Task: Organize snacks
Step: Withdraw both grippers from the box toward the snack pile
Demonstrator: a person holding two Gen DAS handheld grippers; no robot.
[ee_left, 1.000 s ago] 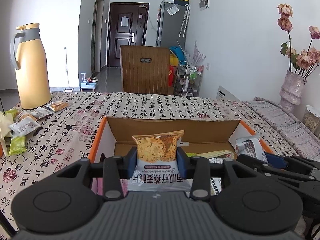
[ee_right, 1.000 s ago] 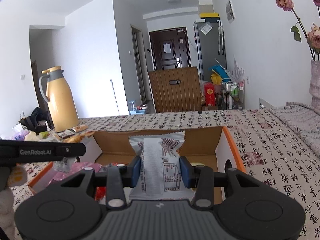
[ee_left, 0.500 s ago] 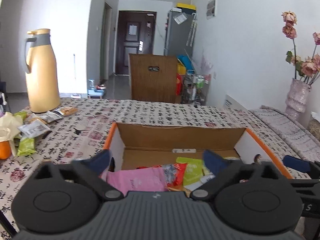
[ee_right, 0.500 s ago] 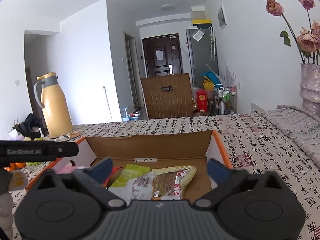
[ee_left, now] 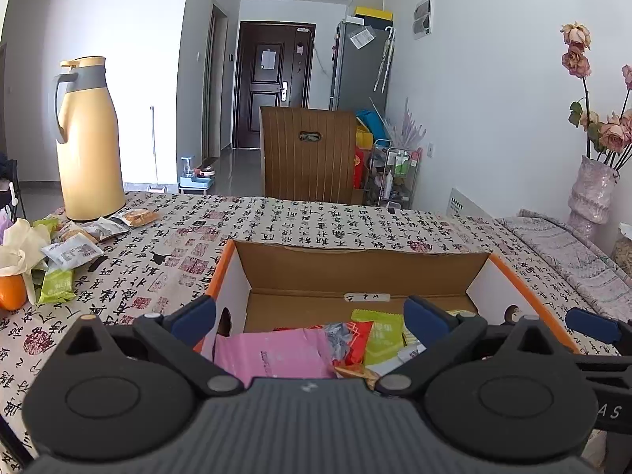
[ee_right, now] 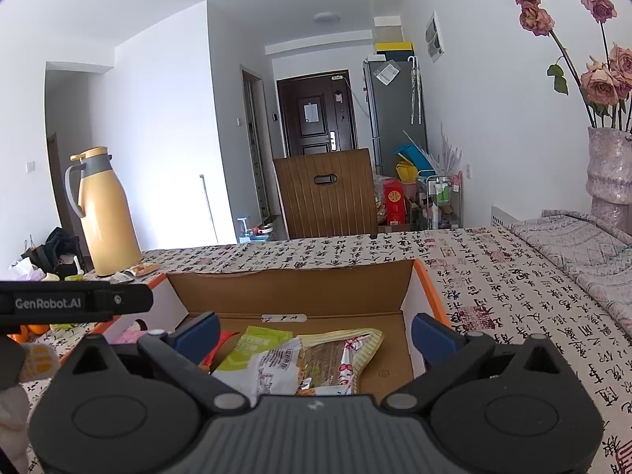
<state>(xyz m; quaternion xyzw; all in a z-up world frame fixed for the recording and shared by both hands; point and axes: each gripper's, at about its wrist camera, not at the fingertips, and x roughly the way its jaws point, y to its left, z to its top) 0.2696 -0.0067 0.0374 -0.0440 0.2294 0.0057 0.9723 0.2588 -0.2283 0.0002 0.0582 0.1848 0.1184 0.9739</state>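
At the far left, a yellow jug [ee_left: 87, 138] stood on the patterned tablecloth [ee_left: 324, 221], with loose snack packets [ee_left: 71, 251] and an orange [ee_left: 12, 291] still lying beside it. The left gripper [ee_left: 310, 312] hung over the near edge of the cardboard box [ee_left: 355, 260], fingers spread wide and holding nothing; a pink packet [ee_left: 272, 353] and a green packet [ee_left: 381, 337] lay in the box below it. Further right, the right gripper [ee_right: 314, 331] was likewise spread and empty above a white packet [ee_right: 272, 367]. The drop into the box looked finished; the next move would likely call for reaching left to the loose packets. "GenRobot.AI" was readable on the left tool's side in the right view; the packet print was too small to read.
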